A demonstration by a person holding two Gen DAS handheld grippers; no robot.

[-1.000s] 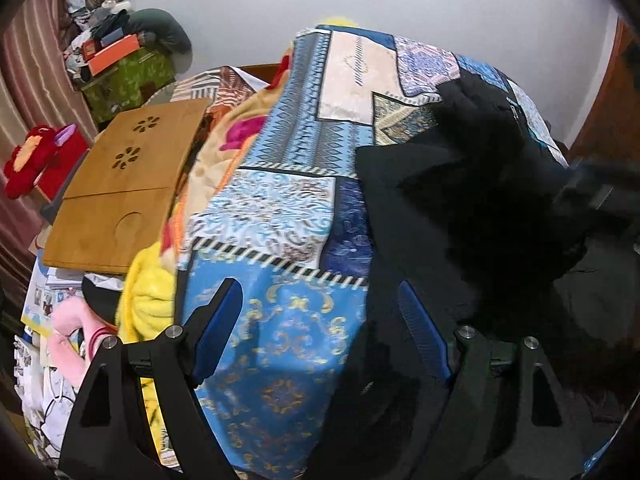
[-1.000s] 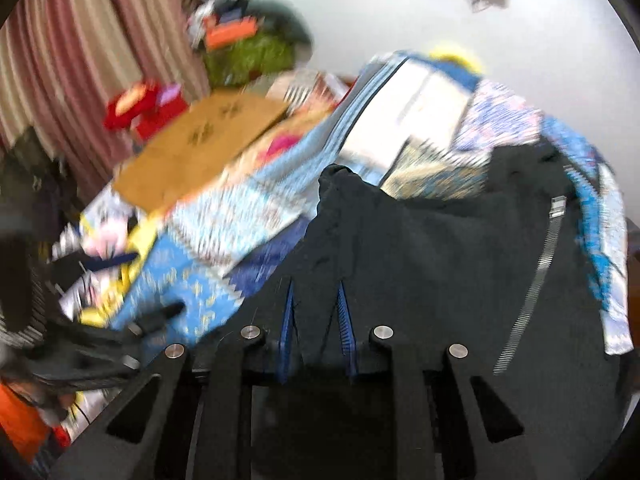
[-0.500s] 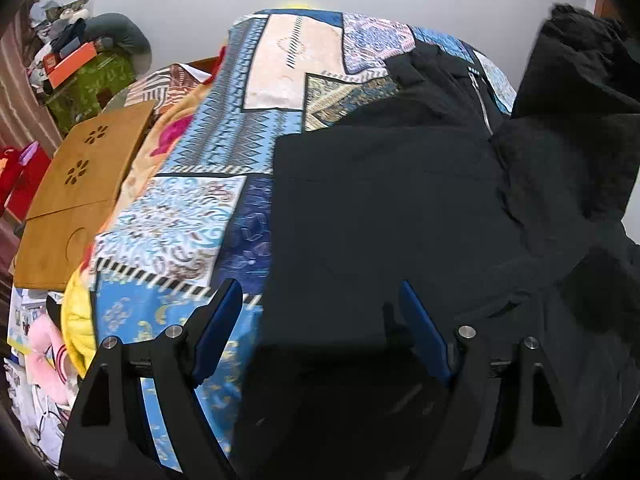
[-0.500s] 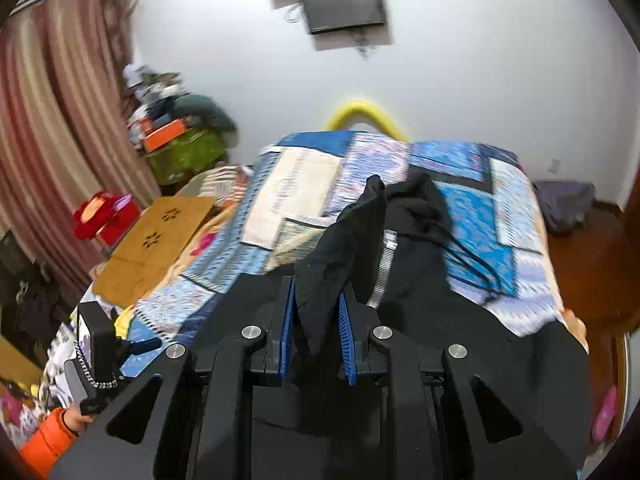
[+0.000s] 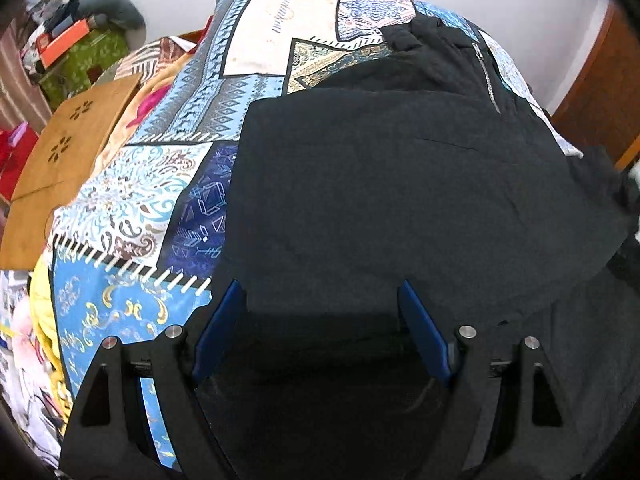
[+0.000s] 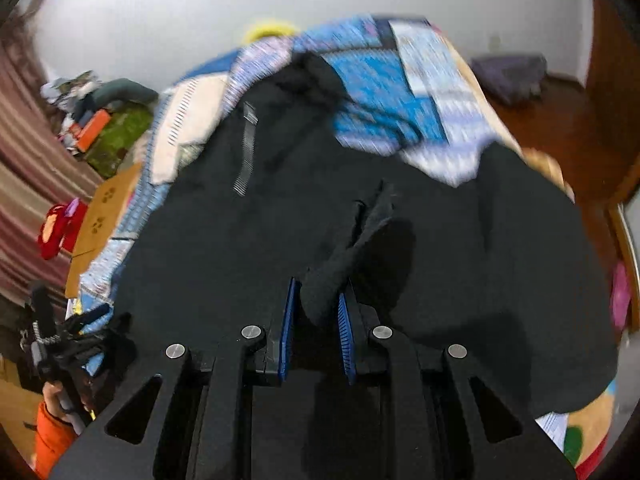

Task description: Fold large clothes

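Here the large black zippered fabric garment (image 5: 400, 184) lies spread on the blue patchwork bedspread (image 5: 132, 208), so the right gripper (image 6: 317, 304), pinching a fold, should lay it flat while the left gripper (image 5: 320, 304), spread wide, anchors the hem.

Black jacket (image 5: 400, 184): large, dark fabric with a silver zipper (image 5: 486, 76), spread mostly flat across the bed, one fold of cloth raised near the bed's near edge.

Sleeve brought down onto the jacket

The right gripper (image 6: 316, 304) has lowered the black jacket (image 5: 400, 184) fold from above the patchwork bedspread (image 5: 132, 208) onto it.
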